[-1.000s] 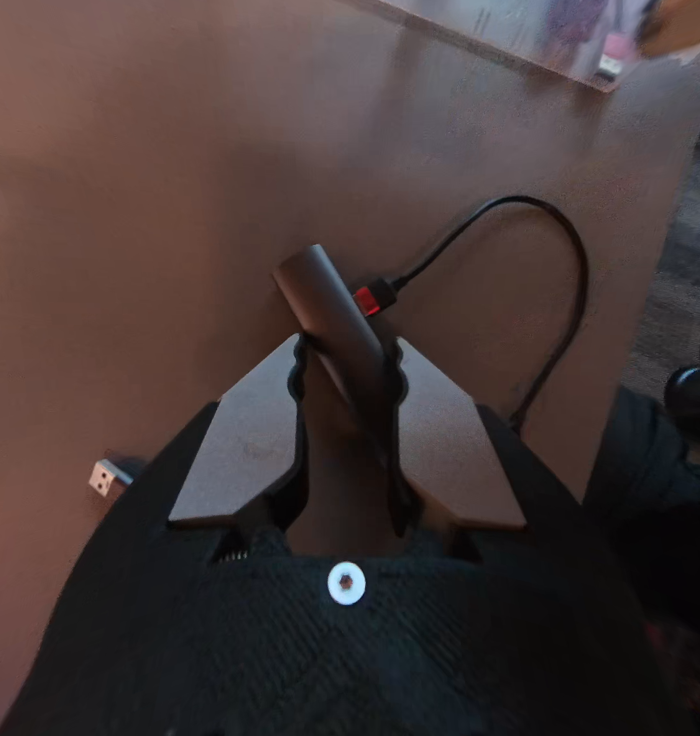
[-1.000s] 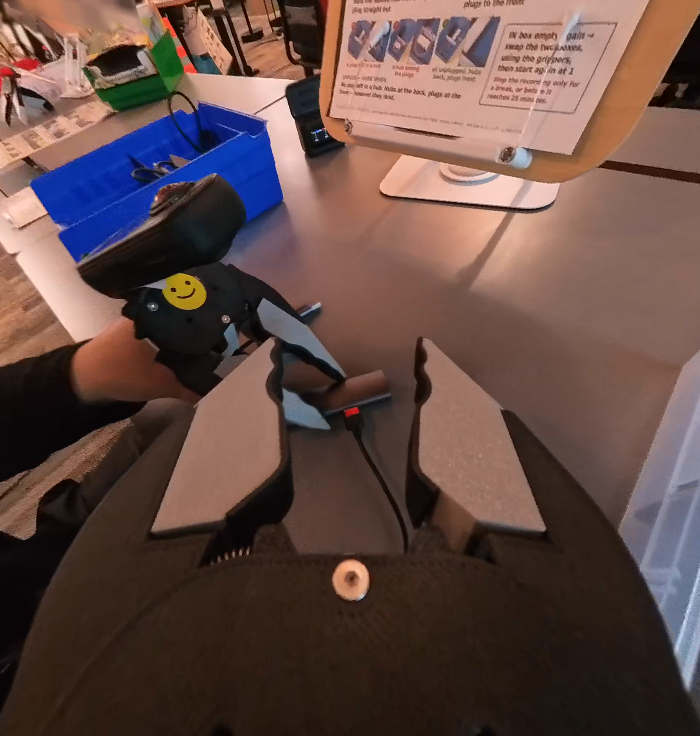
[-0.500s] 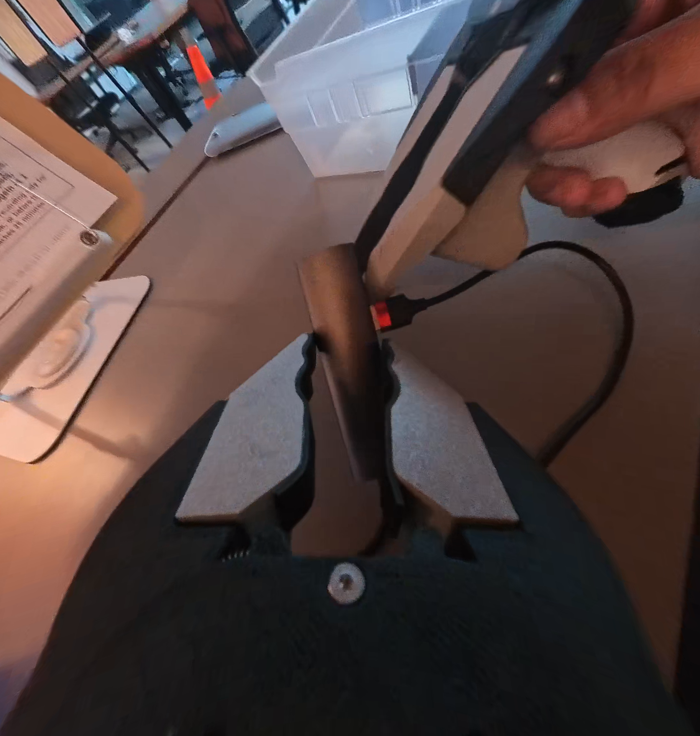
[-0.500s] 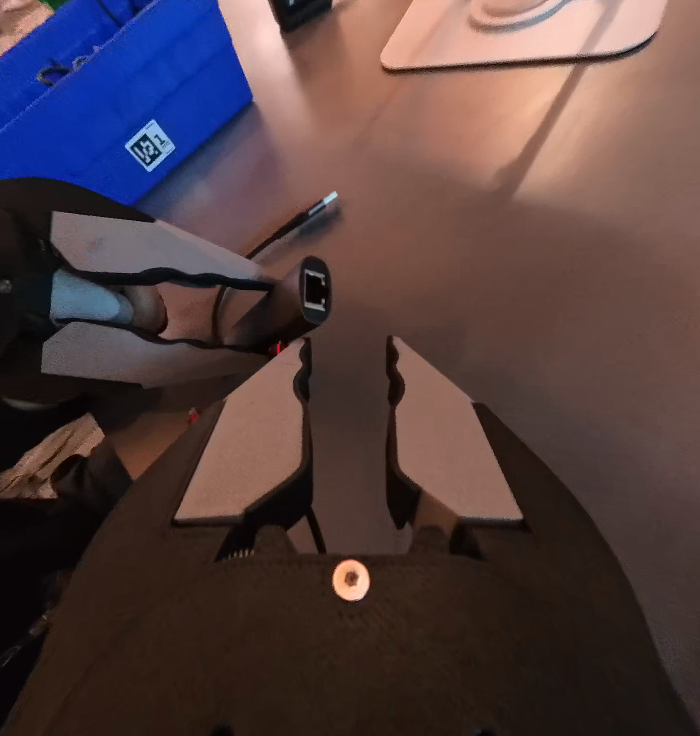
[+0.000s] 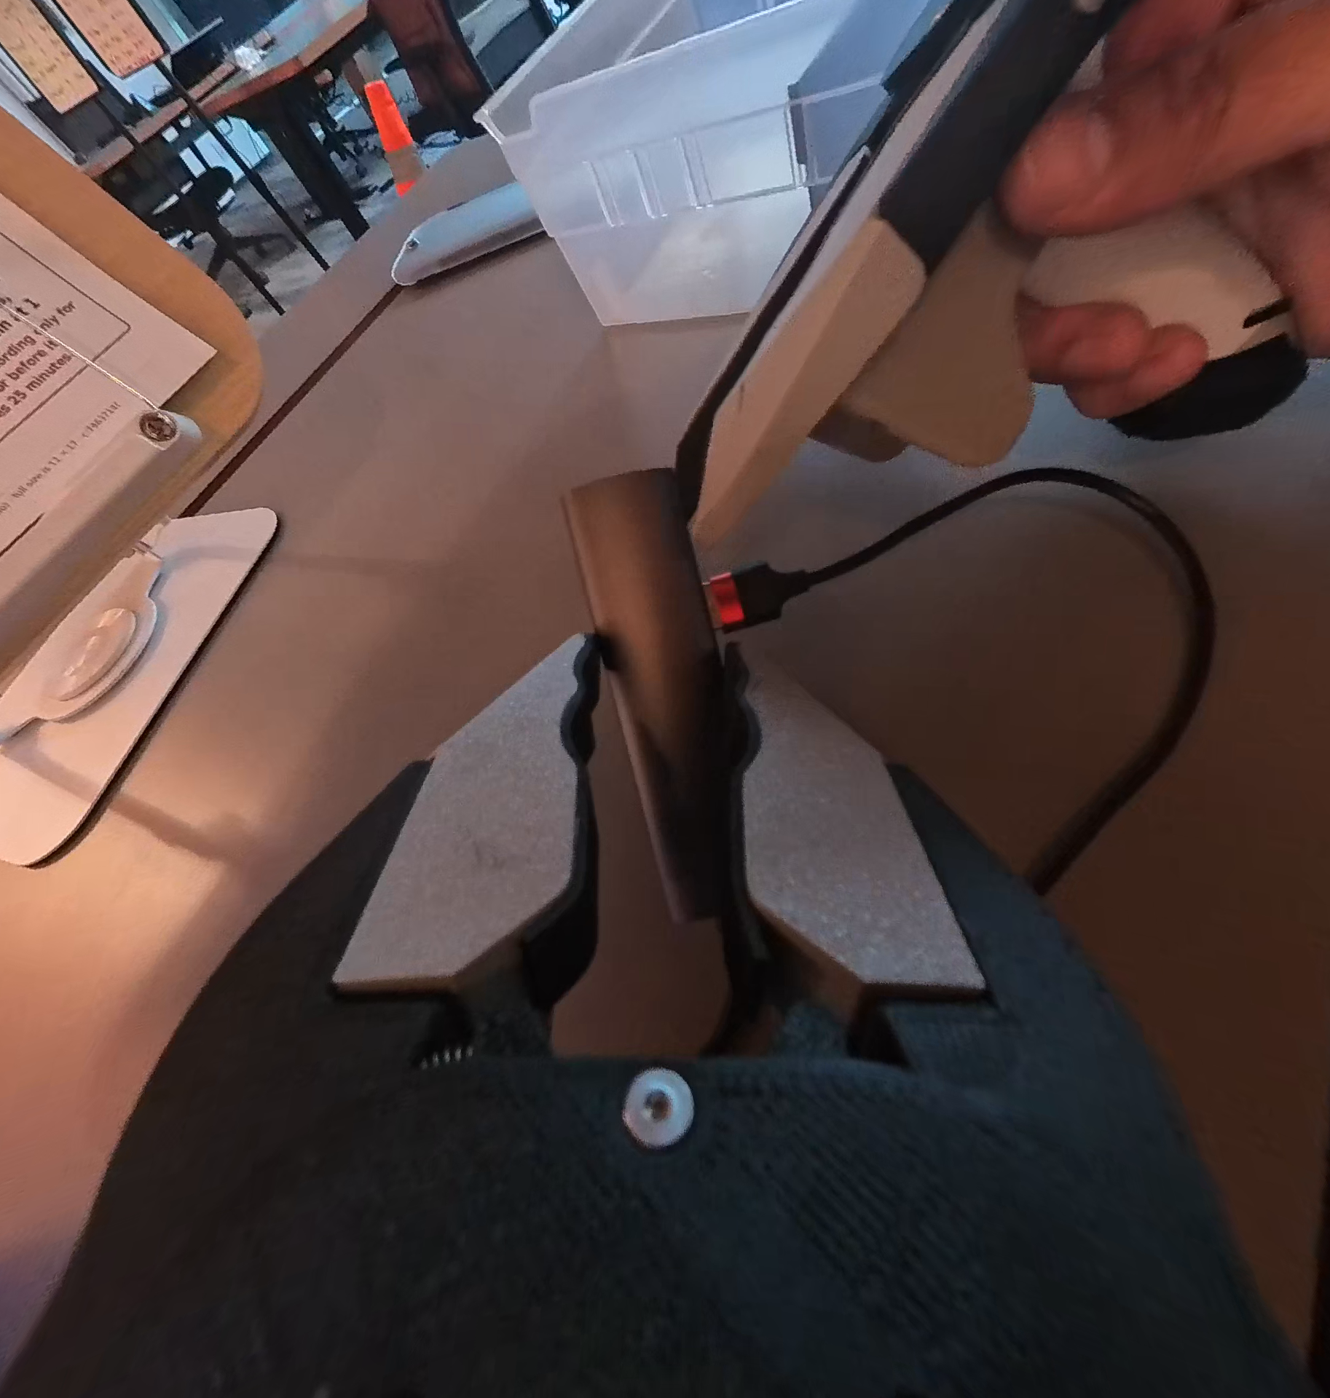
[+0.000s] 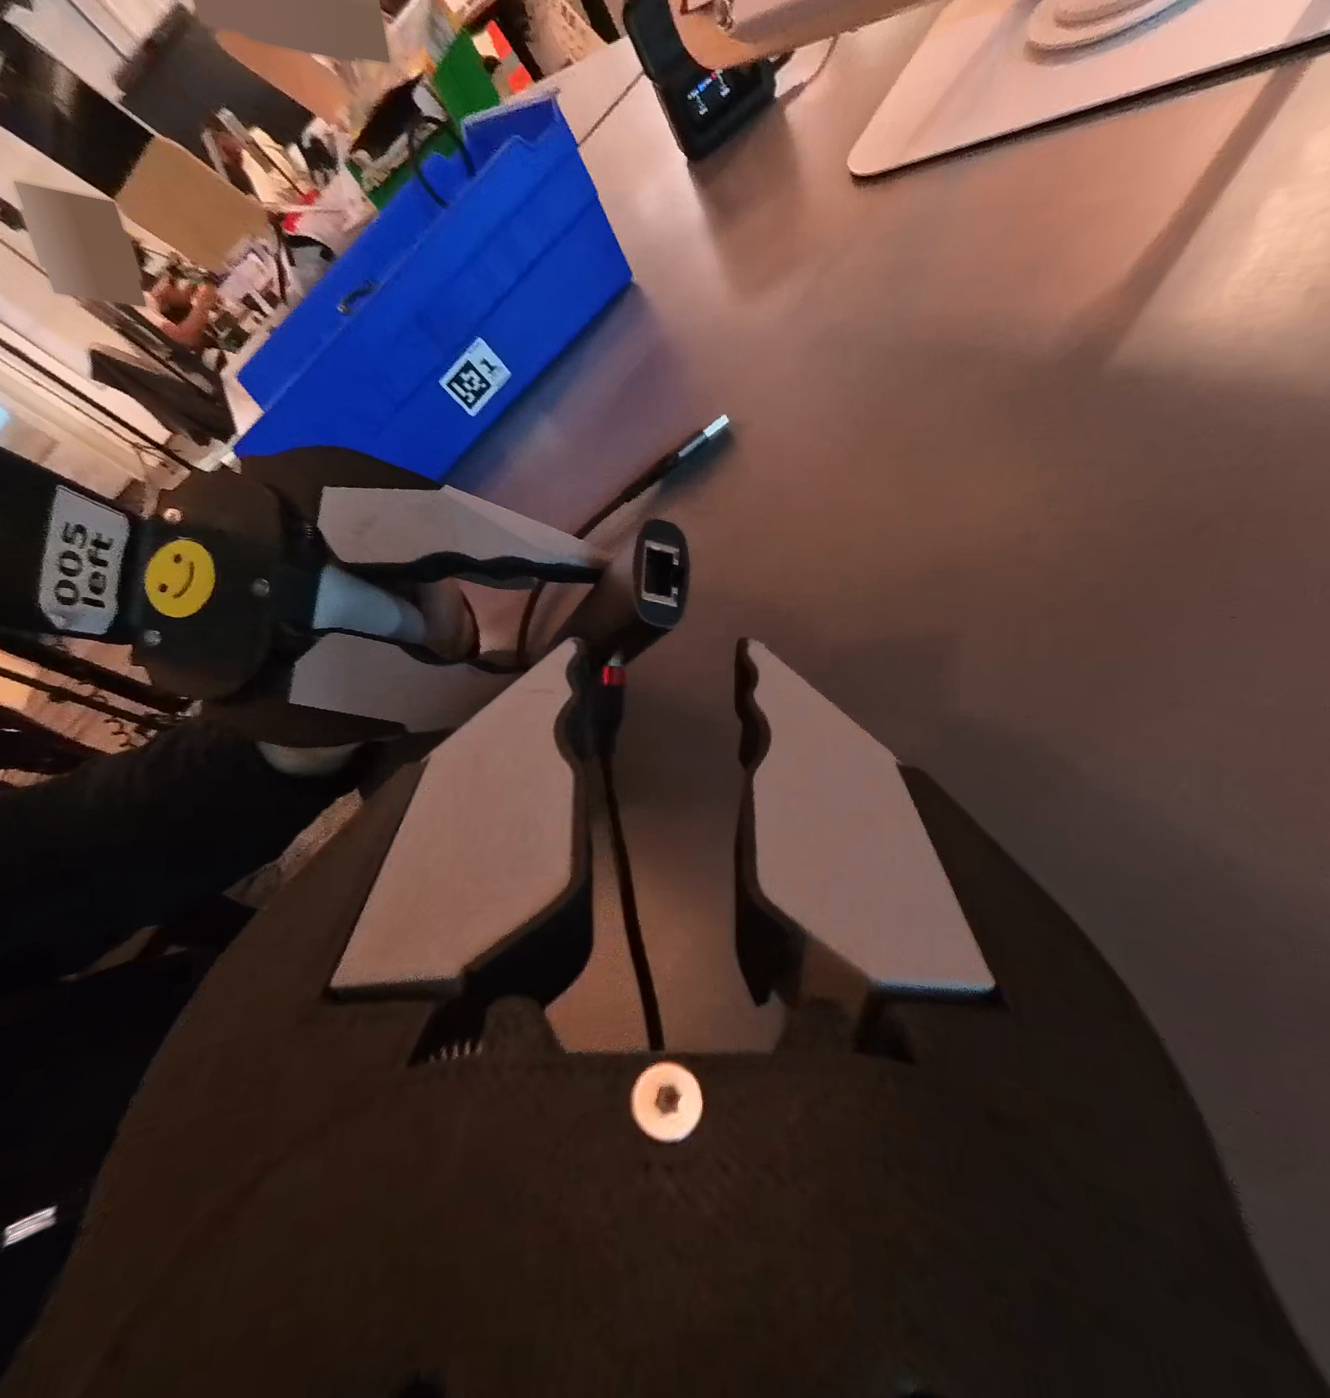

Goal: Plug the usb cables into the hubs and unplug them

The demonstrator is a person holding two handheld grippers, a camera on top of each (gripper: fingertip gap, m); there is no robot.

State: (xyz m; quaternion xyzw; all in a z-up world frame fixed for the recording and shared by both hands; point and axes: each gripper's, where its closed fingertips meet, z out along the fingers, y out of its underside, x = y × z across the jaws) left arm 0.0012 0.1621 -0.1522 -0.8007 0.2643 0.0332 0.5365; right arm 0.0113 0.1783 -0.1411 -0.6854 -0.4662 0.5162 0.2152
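At the far left of the left wrist view a wooden board with a printed sheet (image 5: 34, 355) is standing on a pale base (image 5: 109, 681) on the brown table (image 5: 420, 424). Toward the middle, the left gripper (image 5: 662, 673) is pinching the dark grey hub (image 5: 654, 643) between its fingers, gripping it by the near half so the far end is sticking up and forward, clear of the tabletop. A black usb cable (image 5: 1146, 605) with a red-banded plug (image 5: 745, 601) is sitting in the hub's right side and looping off to the right. Above it the right gripper (image 5: 711, 522) is coming in from the upper right, held by a hand (image 5: 1192, 197), its fingertip lying just beside the hub's top end; in the right wrist view its jaws (image 6: 654, 681) are standing spread, with the plug just inside the left finger and nothing clamped (the cable is trailing back between them). A clear plastic bin (image 5: 662, 181) is sitting behind.
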